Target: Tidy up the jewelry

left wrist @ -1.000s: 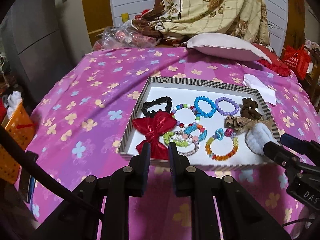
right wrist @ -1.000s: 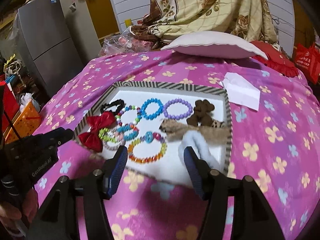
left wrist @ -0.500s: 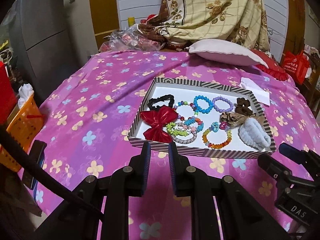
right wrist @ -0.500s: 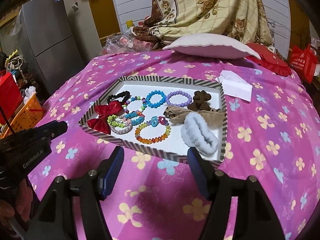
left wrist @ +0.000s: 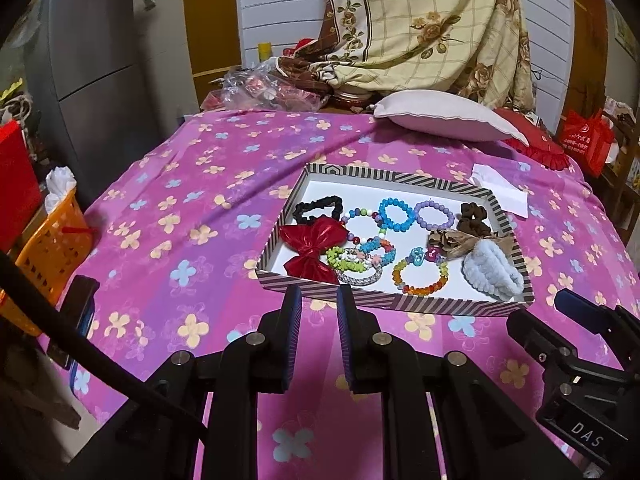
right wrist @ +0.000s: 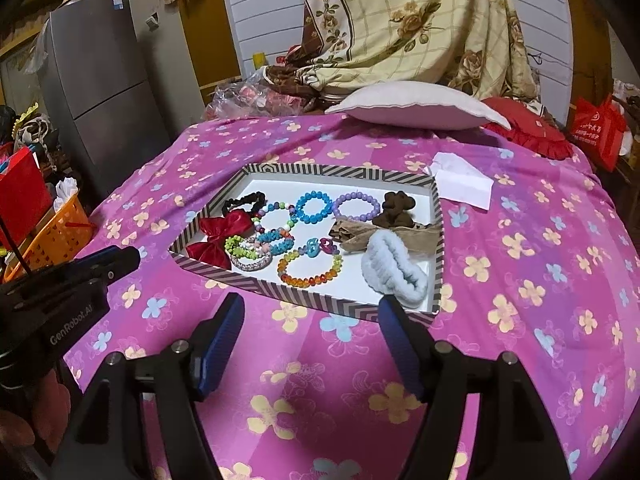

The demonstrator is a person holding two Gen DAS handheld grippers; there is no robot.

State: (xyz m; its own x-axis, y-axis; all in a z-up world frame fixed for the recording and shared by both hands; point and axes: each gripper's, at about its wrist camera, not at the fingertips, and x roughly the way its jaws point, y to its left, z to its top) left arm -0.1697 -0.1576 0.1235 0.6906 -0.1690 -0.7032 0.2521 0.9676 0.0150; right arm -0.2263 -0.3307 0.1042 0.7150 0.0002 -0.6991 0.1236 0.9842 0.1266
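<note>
**Everything's in the tray already, both grippers hanging back**

So the striped tray (right wrist: 304, 286) sits mid-bed on the pink floral bedspread (right wrist: 540, 280), and all the jewelry is inside it: red bow (right wrist: 216, 236) at the left end, black scrunchie (right wrist: 244, 202) behind it, blue bead bracelet (right wrist: 314, 208) and purple bead bracelet (right wrist: 356, 208) along the back, an orange-yellow bracelet (right wrist: 310, 268) near the front, brown scrunchie (right wrist: 396, 210) and a fluffy white scrunchie (right wrist: 394, 272) on the right.

The right gripper (right wrist: 310, 320) sits short of the tray's near wall; its jaws have just been opening and now stand wide with nothing between them. The left gripper (left wrist: 318, 308) is also short of the tray, fingers narrow, only a slim gap, nothing in it.

My read: the loading looks done, or we're between picks. If anything's next, I'd guess untangling that green/blue/silver bracelet pile (right wrist: 260, 250) in the middle, which would need a careful pinch on one strand.

Hard to tell how many bracelets are in that pile, they overlap. The tan fabric piece (right wrist: 360, 236) is partly under the white scrunchie. Folded white paper (right wrist: 464, 186) lies just beside the tray's far right corner.
</note>
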